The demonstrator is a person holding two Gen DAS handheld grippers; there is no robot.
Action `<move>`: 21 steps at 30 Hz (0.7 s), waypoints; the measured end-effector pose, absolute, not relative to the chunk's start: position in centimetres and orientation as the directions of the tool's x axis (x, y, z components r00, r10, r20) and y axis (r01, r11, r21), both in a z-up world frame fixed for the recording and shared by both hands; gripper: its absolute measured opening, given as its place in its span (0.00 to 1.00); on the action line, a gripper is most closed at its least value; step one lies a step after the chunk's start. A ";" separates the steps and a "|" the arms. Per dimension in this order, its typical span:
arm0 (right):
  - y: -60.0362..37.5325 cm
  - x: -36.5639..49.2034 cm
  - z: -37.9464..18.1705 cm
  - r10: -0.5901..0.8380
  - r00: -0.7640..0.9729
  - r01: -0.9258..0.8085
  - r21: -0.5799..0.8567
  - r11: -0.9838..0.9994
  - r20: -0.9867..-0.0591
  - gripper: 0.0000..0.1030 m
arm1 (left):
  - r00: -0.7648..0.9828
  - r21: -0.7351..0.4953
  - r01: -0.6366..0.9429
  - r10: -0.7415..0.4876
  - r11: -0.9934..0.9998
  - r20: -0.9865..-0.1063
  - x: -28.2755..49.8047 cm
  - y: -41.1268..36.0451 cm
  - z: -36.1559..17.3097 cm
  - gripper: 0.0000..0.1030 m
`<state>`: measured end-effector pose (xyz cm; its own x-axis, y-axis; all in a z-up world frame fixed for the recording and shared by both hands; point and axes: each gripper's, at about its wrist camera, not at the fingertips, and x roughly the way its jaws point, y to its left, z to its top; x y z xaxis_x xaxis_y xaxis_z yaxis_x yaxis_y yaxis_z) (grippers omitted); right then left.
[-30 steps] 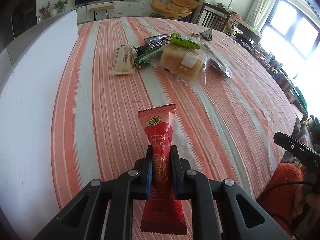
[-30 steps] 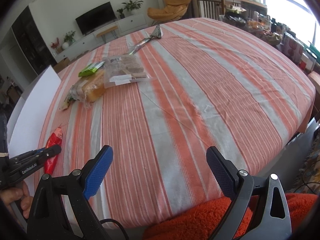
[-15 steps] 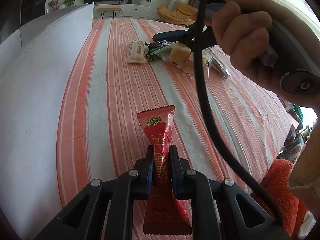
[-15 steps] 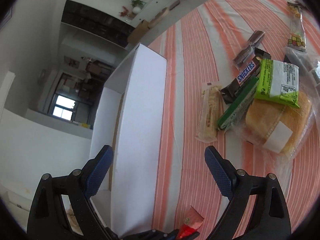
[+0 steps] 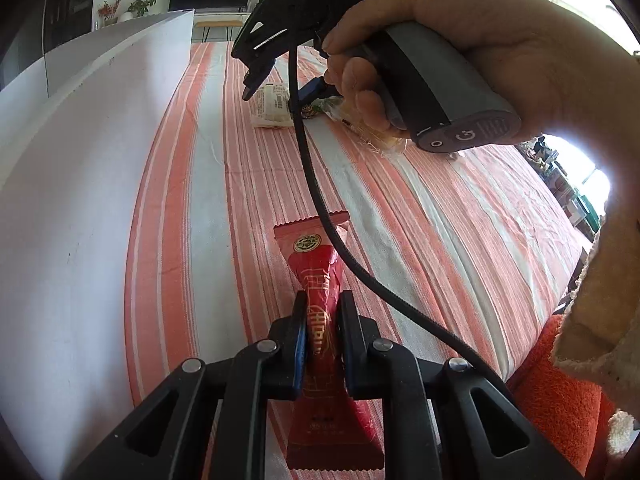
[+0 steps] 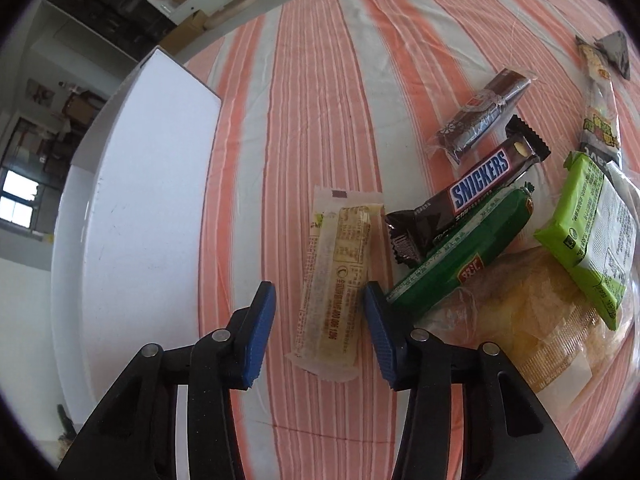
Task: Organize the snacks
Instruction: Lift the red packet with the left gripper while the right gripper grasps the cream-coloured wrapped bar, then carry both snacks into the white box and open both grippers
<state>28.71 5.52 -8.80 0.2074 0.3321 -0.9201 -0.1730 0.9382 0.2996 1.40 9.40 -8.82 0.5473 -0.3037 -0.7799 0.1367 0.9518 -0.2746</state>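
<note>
My left gripper [image 5: 322, 316] is shut on a red snack packet [image 5: 320, 280] and holds it over the striped tablecloth [image 5: 440, 240], next to the white box [image 5: 80, 184]. My right gripper [image 6: 320, 300] is open, its blue pads either side of a pale yellow wafer packet [image 6: 340, 280] lying on the cloth. Beside that lie a Snickers bar [image 6: 472, 192], a green sausage stick [image 6: 460, 256], a bagged bread roll [image 6: 532, 304] and a lime green packet [image 6: 588, 220]. The right gripper also shows in the left wrist view [image 5: 260, 80], held by a hand.
The white box [image 6: 132, 208] stands left of the snack pile. A brown wrapped roll [image 6: 480, 112] and a long printed packet [image 6: 600, 108] lie farther back. The right gripper's black cable [image 5: 320, 200] hangs across the left wrist view.
The right gripper swung from the table's near edge over to the snack pile, came down around the wafer packet and narrowed its opening. The left gripper kept hold of the red packet.
</note>
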 end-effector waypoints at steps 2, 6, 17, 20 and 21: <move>6.8 28.5 -8.8 0.258 0.198 -0.231 0.211 0.950 -0.946 0.48 | 0.546 -0.272 0.139 -0.303 0.952 -0.781 1.2 9.3 -8.9 0.14; 8.4 26.9 -9.4 0.190 0.195 -0.370 0.108 0.923 -0.962 0.46 | 0.544 -0.270 0.144 -0.304 0.952 -0.782 0.7 9.3 -8.8 0.14; -1.9 18.3 -5.8 0.557 0.127 -0.364 0.484 0.796 -0.821 0.30 | 0.540 -0.289 0.163 -0.330 0.943 -0.774 -0.8 9.4 -8.7 0.13; -5.4 15.8 -6.8 0.511 0.160 -0.338 0.439 0.832 -0.845 0.30 | 0.545 -0.306 0.162 -0.344 0.938 -0.765 -0.3 9.2 -8.3 0.12; -6.3 15.2 -7.5 0.477 0.174 -0.328 0.406 0.853 -0.861 0.30 | 0.548 -0.314 0.164 -0.351 0.935 -0.759 -0.2 9.1 -8.0 0.12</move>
<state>15.25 -6.29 -7.52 0.1743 0.4771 -0.8614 -0.3275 0.8530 0.4062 -0.16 9.06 -8.03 0.5479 -0.3509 -0.7594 0.1635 0.9352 -0.3141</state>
